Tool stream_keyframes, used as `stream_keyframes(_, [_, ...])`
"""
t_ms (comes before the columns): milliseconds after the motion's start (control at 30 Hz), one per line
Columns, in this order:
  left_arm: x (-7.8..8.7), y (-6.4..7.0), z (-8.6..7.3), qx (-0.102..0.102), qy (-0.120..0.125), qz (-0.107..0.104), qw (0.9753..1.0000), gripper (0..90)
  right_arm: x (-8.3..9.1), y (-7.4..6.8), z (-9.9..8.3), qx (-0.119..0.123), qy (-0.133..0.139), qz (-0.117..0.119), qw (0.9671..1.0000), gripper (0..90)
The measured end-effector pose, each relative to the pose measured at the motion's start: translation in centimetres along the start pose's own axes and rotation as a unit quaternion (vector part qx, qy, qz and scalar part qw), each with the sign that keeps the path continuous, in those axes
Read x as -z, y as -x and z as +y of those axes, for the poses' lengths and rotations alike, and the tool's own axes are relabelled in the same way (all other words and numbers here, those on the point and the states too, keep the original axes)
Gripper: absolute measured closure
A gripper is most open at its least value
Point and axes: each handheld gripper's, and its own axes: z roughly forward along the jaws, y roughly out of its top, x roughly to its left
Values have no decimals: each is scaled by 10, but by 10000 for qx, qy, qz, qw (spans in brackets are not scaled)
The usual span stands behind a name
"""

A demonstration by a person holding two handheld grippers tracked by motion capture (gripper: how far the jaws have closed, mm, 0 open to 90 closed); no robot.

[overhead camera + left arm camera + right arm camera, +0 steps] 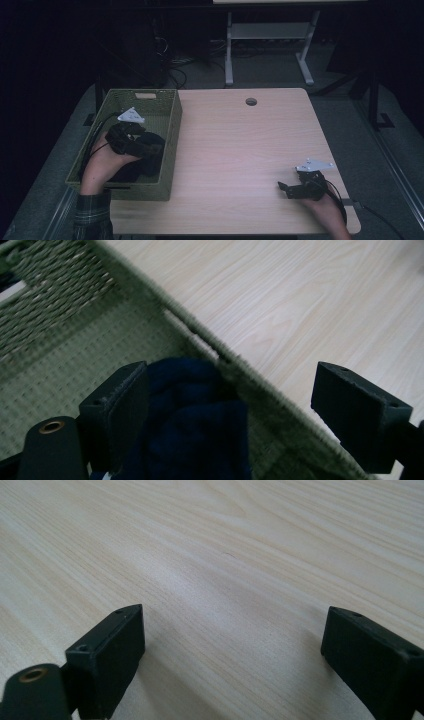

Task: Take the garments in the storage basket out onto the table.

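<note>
1. My left claw [230, 405] hangs inside the green woven basket [165, 107], jaws spread wide.
2. The dark blue cloth [195, 425] lies in the basket against its right wall, touching one jaw but not pinched.
3. My right claw [232, 655] sits wide and empty, low over the bare desk [240, 150].

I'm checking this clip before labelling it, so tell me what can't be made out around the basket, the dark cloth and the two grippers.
- Dark blue cloth: its shape and kind; the left gripper view cuts it off at the bottom, and the left gripper and hand cover it in the high view.
- Basket: its floor under the cloth is hidden.
- Right gripper: jaw tips too small and dark in the high view.
</note>
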Motion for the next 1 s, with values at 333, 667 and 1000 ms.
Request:
stream_keyframes(333, [1, -10, -12, 103, -168, 108, 9997, 155, 0, 0, 0, -4, -4, 3, 10000, 100])
stream_keyframes(667, [-5, -19, -28, 204, -474, 204, 9985, 154, 0, 0, 0, -3, -3, 2, 10000, 100])
stream_keyframes(1000, [-13, -29, -42, 292, -807, 239, 9960, 154, 0, 0, 0, 3, -2, 4, 10000, 100])
